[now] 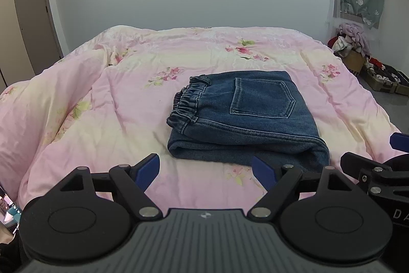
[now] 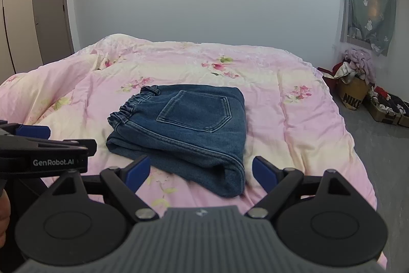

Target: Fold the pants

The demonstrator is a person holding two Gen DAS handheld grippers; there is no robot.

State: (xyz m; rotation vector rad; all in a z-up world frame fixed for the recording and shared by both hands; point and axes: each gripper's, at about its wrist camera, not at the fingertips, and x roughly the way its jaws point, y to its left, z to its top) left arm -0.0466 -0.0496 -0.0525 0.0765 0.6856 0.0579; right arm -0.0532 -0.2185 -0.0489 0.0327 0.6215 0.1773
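Dark blue denim pants lie folded into a compact stack on the pink floral bedspread, back pocket up and elastic waistband to the left. They also show in the right wrist view. My left gripper is open and empty, just short of the near edge of the pants. My right gripper is open and empty, with the near folded corner of the pants between its blue fingertips in the picture. The right gripper's side shows at the edge of the left wrist view.
The bed's right edge drops to a grey floor. Boxes of clothes and open cases stand by the right wall under a curtain. A door is at the far left.
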